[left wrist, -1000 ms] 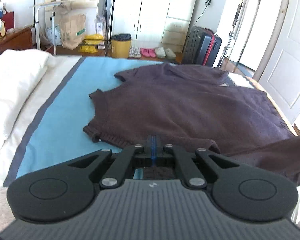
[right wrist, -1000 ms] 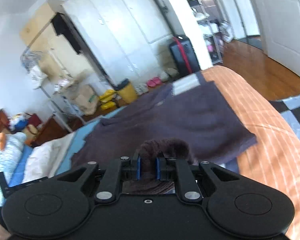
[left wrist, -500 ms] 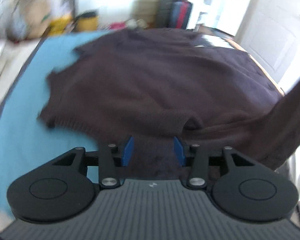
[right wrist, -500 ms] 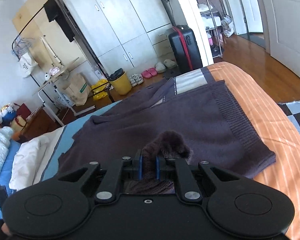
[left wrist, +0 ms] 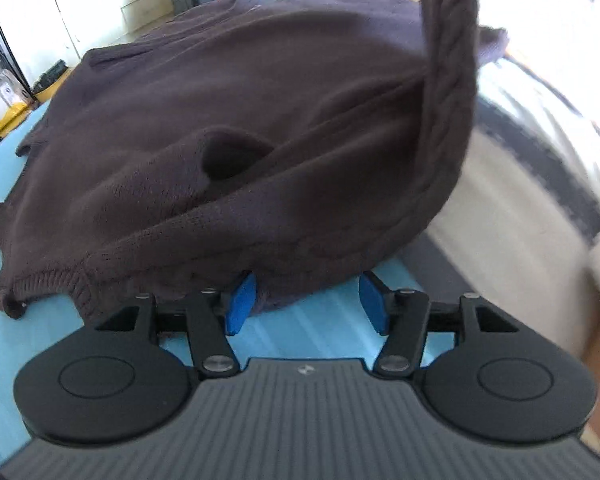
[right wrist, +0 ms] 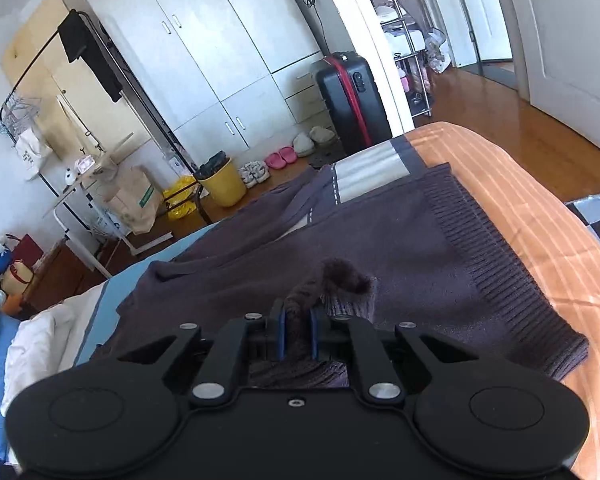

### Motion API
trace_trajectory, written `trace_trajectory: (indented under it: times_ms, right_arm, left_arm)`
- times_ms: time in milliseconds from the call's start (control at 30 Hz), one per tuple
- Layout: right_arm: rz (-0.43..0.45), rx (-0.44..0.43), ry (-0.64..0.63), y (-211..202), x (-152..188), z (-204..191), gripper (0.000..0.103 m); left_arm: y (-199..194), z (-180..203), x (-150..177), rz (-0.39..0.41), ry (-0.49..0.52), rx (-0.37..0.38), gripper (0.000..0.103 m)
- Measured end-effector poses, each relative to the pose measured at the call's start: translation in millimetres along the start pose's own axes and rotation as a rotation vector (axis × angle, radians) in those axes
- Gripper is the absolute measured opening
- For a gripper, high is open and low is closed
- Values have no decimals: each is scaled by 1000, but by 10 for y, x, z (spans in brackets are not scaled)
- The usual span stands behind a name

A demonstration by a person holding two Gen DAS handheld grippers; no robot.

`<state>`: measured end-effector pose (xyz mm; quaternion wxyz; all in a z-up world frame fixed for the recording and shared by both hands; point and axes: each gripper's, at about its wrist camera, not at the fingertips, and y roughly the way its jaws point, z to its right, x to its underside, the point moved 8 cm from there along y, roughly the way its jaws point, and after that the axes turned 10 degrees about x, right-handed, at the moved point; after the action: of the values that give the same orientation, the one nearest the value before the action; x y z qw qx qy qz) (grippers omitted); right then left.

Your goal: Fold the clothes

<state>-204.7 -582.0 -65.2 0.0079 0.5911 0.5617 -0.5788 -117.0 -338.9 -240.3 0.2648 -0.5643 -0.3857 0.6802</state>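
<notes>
A dark brown knit sweater [left wrist: 236, 92] lies spread on the bed's light blue sheet [left wrist: 316, 326]. My left gripper [left wrist: 306, 300] hangs low over the sweater's near edge; its jaws are opening and the blue pads [left wrist: 240, 300] stand apart, with only the cloth's edge brushing the left one. One sleeve [left wrist: 448, 80] rises taut to the upper right. In the right wrist view my right gripper [right wrist: 298, 334] is shut on that sleeve's cuff [right wrist: 332, 280], held above the sweater's body [right wrist: 400, 248].
The bed has an orange striped cover [right wrist: 520, 208] on the right and white pillows [right wrist: 36, 344] on the left. Beyond the bed's far edge stand a black suitcase [right wrist: 352, 96], a yellow bin [right wrist: 222, 182], a white wardrobe [right wrist: 204, 48] and a clothes rack [right wrist: 84, 52].
My left gripper let go of the sweater and opened, dropped lower and rolled, and stands closer to the hem. The right gripper carried the sleeve cuff further over the sweater's body.
</notes>
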Motion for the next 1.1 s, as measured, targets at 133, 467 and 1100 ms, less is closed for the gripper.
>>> trace_trajectory:
  times_ms: [133, 467, 1100]
  right_arm:
    - [29, -9, 45, -55, -9, 130, 14]
    - [3, -16, 78, -49, 50, 351, 14]
    - [-165, 356, -56, 967, 223, 515, 23]
  left_arm:
    - [134, 99, -35, -17, 124, -139, 91]
    - [-244, 44, -202, 106, 0, -149, 8]
    - [180, -1774, -953, 121, -245, -98, 21]
